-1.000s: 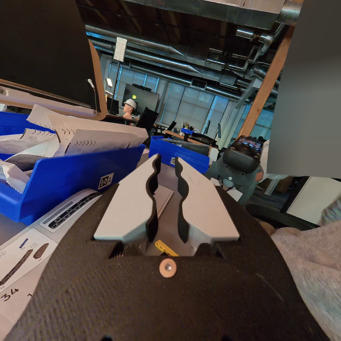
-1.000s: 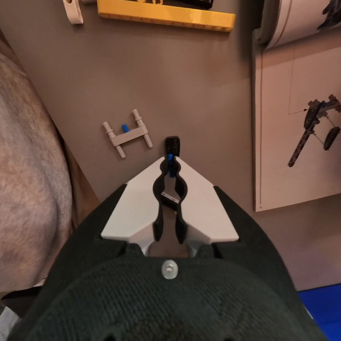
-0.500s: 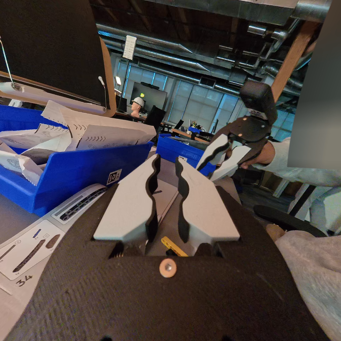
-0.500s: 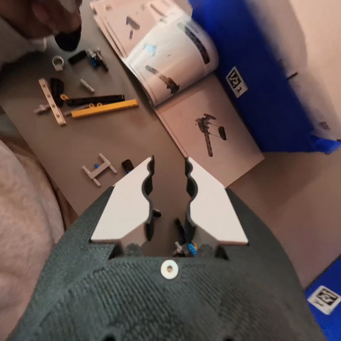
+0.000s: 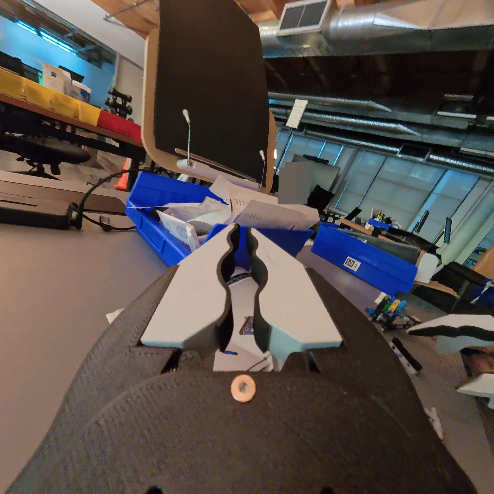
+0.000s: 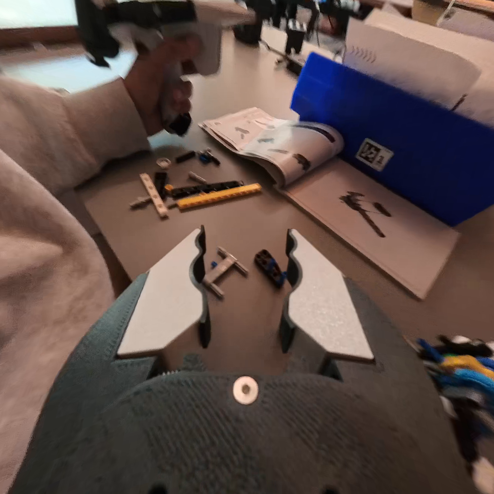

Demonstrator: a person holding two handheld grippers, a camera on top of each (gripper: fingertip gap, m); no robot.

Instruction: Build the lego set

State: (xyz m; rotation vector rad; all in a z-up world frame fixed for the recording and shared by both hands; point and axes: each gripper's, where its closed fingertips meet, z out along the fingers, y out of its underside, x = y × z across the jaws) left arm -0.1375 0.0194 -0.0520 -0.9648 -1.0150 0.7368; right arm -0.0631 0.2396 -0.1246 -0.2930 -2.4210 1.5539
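- We work over a grey worktop (image 6: 267,213) on which the lego set lies in scattered parts, and both tools are lifted clear of it, so the step in hand looks like choosing the next piece.
- A blue bin (image 6: 401,125) stuffed with torn paper bags borders the far side; we should keep our sweep short of it.
- The open instruction booklet (image 6: 334,213) lies just beside the bin, and checking its flat page before reaching would save a wrong pick.
- The right gripper (image 6: 244,246) hangs above the worktop with its jaws spread wide and nothing between them.
- The left gripper (image 5: 242,235) points toward the bin, its jaws a narrow gap apart and empty; it should come round to steady whatever we join.
- A colourful partial assembly (image 5: 387,310) sits at the right edge, well apart from the loose parts.
- A long yellow beam (image 6: 219,196) lies touching a black beam in the far cluster.
- Nearest, the grey H-shaped connector (image 6: 223,270) and the short black piece with blue pins (image 6: 268,266) lie near each other; we judge these the likely targets.
- To grasp either well, we should come down square, straddle its narrow width, and close slowly so that it does not skid.
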